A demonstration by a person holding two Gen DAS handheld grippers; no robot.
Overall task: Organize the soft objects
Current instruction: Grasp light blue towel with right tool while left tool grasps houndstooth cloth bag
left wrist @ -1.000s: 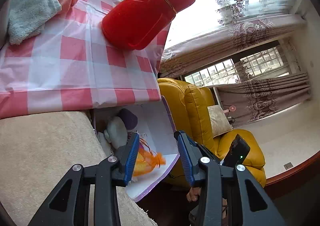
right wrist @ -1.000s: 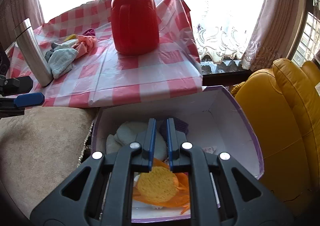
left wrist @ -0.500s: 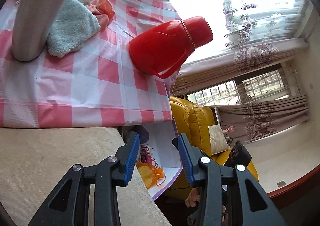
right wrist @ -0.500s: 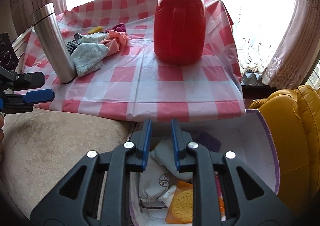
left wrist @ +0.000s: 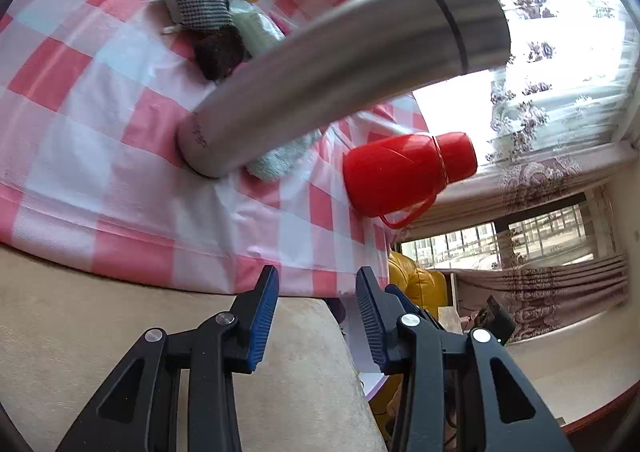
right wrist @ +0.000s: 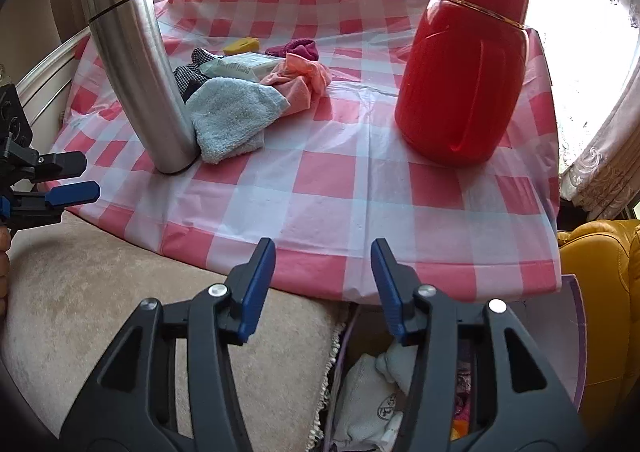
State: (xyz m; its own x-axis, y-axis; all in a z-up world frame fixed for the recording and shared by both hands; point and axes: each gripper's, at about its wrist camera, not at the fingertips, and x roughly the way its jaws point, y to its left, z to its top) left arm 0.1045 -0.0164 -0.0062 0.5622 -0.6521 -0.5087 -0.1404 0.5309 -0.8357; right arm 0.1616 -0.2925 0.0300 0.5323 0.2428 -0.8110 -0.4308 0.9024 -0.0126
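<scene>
A pile of soft things lies on the red-checked table [right wrist: 320,180]: a light blue towel [right wrist: 232,112], a pink cloth [right wrist: 300,82], a checked cloth [right wrist: 188,76], a maroon cloth [right wrist: 294,49] and a pale packet [right wrist: 240,66]. From the left wrist the checked cloth [left wrist: 200,2] and a dark cloth [left wrist: 218,52] show. My right gripper [right wrist: 323,264] hovers at the table's near edge, jaws opening, nothing between them. My left gripper [left wrist: 316,292] is open and empty over the beige cushion [left wrist: 120,332]; it also appears at the left edge as the left gripper [right wrist: 68,176]. Below lies a white box [right wrist: 576,340] holding soft items.
A steel flask [right wrist: 140,68] stands against the pile, close in front of the left gripper. A red jug [right wrist: 460,68] stands at the table's right. A yellow leather chair [right wrist: 596,260] is beside the box. A curtained window lies behind.
My right gripper left the box, where an orange pouch stays, rose toward the table and its jaws spread. My left gripper swung left, from the box to the steel flask.
</scene>
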